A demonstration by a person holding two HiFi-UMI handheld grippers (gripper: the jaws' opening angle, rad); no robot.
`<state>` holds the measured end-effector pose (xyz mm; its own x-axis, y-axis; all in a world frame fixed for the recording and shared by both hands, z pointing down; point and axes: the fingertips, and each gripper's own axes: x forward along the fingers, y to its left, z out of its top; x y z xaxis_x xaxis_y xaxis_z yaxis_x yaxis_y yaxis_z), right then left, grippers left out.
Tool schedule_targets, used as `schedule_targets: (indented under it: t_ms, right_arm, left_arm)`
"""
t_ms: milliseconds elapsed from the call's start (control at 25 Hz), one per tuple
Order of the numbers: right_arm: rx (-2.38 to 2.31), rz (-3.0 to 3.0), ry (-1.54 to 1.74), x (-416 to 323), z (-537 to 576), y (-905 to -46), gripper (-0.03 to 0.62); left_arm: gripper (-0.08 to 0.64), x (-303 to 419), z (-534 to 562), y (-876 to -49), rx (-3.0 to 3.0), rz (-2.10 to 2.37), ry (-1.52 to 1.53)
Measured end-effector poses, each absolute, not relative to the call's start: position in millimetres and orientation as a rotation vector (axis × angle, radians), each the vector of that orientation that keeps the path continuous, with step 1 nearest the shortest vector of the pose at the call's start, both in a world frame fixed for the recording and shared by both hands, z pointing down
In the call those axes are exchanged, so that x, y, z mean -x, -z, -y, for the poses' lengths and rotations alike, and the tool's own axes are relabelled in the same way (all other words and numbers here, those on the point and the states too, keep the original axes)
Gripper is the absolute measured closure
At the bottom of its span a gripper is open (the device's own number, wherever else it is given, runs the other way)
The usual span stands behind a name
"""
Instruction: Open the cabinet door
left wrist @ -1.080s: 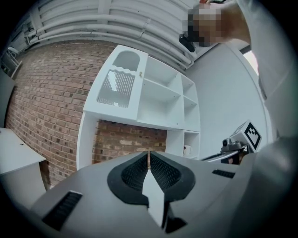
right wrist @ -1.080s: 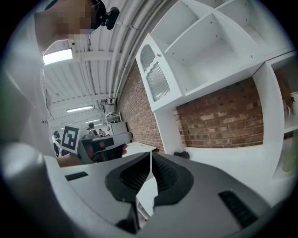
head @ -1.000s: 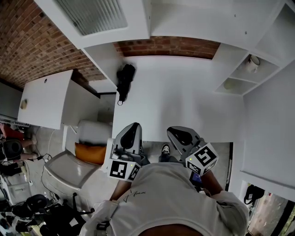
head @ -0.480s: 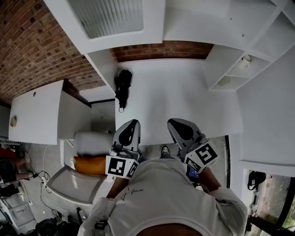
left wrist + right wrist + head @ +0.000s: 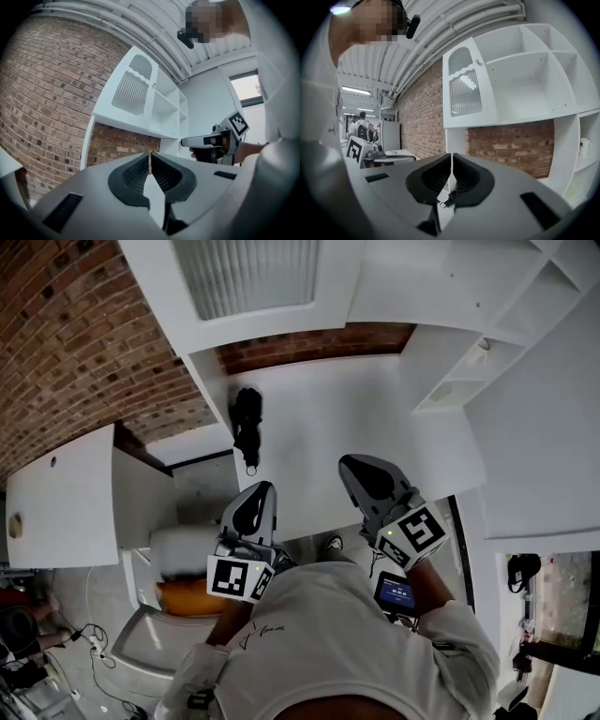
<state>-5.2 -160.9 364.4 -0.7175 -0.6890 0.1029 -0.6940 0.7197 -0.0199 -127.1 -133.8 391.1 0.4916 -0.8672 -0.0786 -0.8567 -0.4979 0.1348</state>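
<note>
Left gripper (image 5: 262, 487): jaws together, nothing between them. Right gripper (image 5: 347, 463): jaws together, nothing clamped. Both are held about level over the near edge of the white counter (image 5: 375, 409), well apart from the cabinet.

Cabinet door (image 5: 246, 274): ribbed glass panel, at 12 o'clock in the head view, closed. Open shelves (image 5: 487, 310) are beside it at 1 o'clock.

A black object (image 5: 247, 423) lies on the counter at 12 o'clock from the left gripper. Brick wall (image 5: 84, 352) is at 10 o'clock.

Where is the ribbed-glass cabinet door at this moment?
In the right gripper view the cabinet door sits upper centre, immediately left of the open shelves and above the brick-backed niche.
</note>
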Motion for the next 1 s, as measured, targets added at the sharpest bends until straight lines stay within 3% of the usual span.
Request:
schedule_targets:
  t_ms: [480, 1000]
  right_arm:
    - [-1.170, 2.807, 0.216, 5, 215, -303, 0.565]
    - [-1.226, 2.823, 0.221, -6, 268, -284, 0.561]
  left_arm:
    - [0.532, 121, 130, -416, -2.562, 1.498, 0.211]
    - [0.533, 128, 147, -410, -2.519, 1.555, 0.243]
